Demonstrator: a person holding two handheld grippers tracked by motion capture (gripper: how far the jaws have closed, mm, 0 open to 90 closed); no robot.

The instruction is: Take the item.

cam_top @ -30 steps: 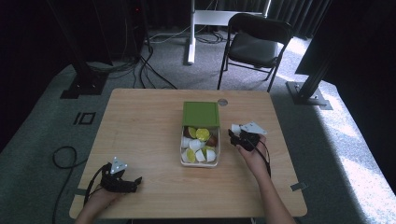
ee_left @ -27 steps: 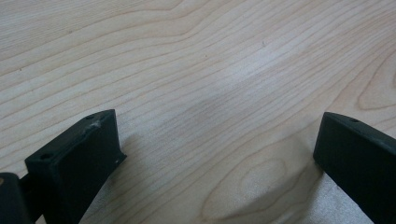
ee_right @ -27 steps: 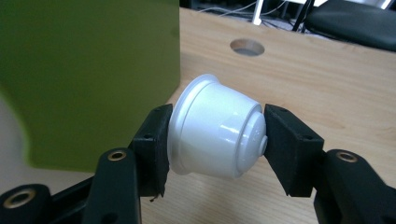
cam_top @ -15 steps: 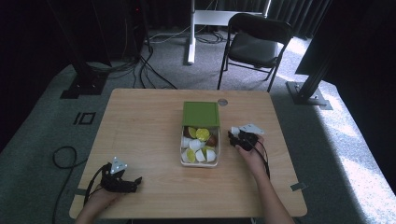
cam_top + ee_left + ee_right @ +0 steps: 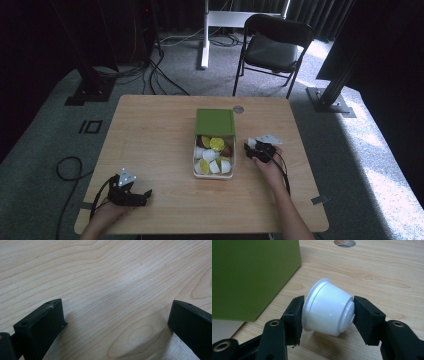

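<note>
We're looking down on a dim room with grey carpet, cables and a black chair (image 5: pixel 277 42) beyond a pale wooden table (image 5: pixel 160 135). Out on that table, just right of the box, the white capsule (image 5: pixel 328 311) is sitting pinched in the right gripper (image 5: pixel 260 149). In the right gripper view we're seeing it lying on its side, its flanged rim against one jaw and its narrow, ridged base against the other, so its long axis is running straight across from jaw to jaw. It looks to be hanging a little above the wood, judging by the shadow beneath it.

Moving outward, the box (image 5: pixel 214 170) is lying to the left of that gripper, very near. Its open white tray is holding a jumble of capsules, some white, some lime green, some brown, and its green lid (image 5: pixel 215 122) is covering the far end. In the right gripper view that green lid is looming at the upper left, with a round cable hole (image 5: pixel 344 242) in the tabletop beyond.

Which way the capsule is travelling, we can't say; either way, the short gap between capsule and tray is what matters, and the right hand is the nearer one.

The left gripper (image 5: pixel 131 192) is resting well apart at the near left corner, jaws spread wide over bare wood, holding nothing.
</note>
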